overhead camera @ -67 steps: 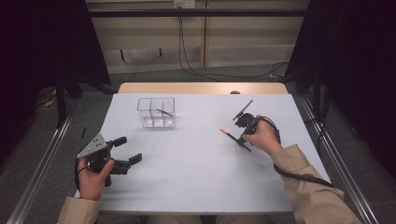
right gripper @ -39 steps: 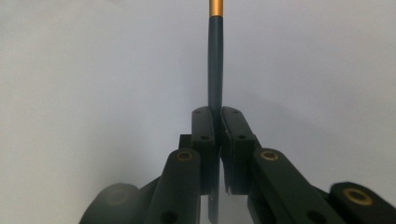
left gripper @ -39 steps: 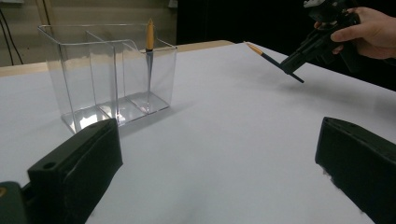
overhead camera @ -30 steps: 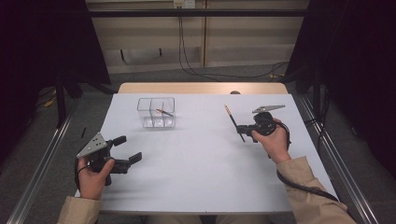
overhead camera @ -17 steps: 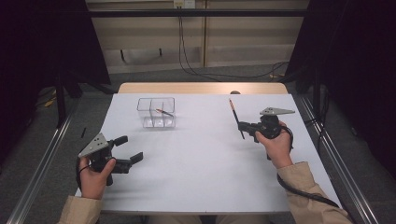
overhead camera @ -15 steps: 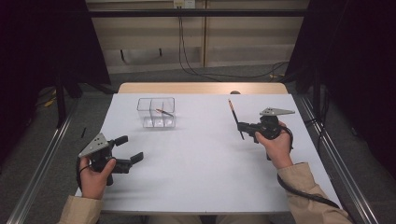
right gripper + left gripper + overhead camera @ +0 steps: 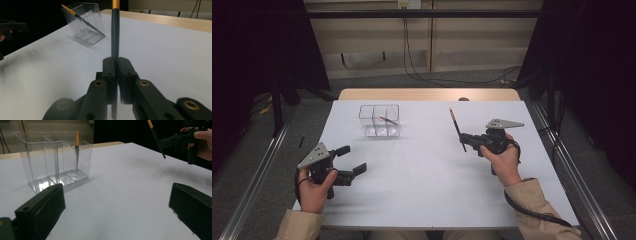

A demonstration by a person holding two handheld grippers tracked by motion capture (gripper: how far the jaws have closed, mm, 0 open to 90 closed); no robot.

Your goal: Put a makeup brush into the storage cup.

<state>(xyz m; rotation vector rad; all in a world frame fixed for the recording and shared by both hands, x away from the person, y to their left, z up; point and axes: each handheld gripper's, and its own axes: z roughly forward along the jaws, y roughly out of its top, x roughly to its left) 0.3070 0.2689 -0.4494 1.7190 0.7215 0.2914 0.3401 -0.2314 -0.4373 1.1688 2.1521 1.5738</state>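
Note:
My right gripper (image 7: 465, 138) is shut on a dark pencil with an orange end (image 7: 456, 127), held above the white table right of centre. In the right gripper view the pencil (image 7: 115, 35) stands up from between the closed jaws. A clear plastic divided box (image 7: 379, 120) stands at the back left of the table with another dark, orange-ended pencil (image 7: 387, 120) leaning inside it. My left gripper (image 7: 353, 160) rests near the front left corner, jaws wide open with nothing between them. The left gripper view shows the box (image 7: 53, 160), its pencil (image 7: 76, 150) and the right gripper's pencil (image 7: 156, 138) far off.
The white table (image 7: 427, 185) has its bare wooden far edge (image 7: 427, 94) at the back. Metal rails (image 7: 577, 175) run along both sides. Dark curtains and cables lie beyond the table.
My right gripper has lifted the pencil off the table, swung it right and back, and now holds it more upright. The left gripper has stayed in place.

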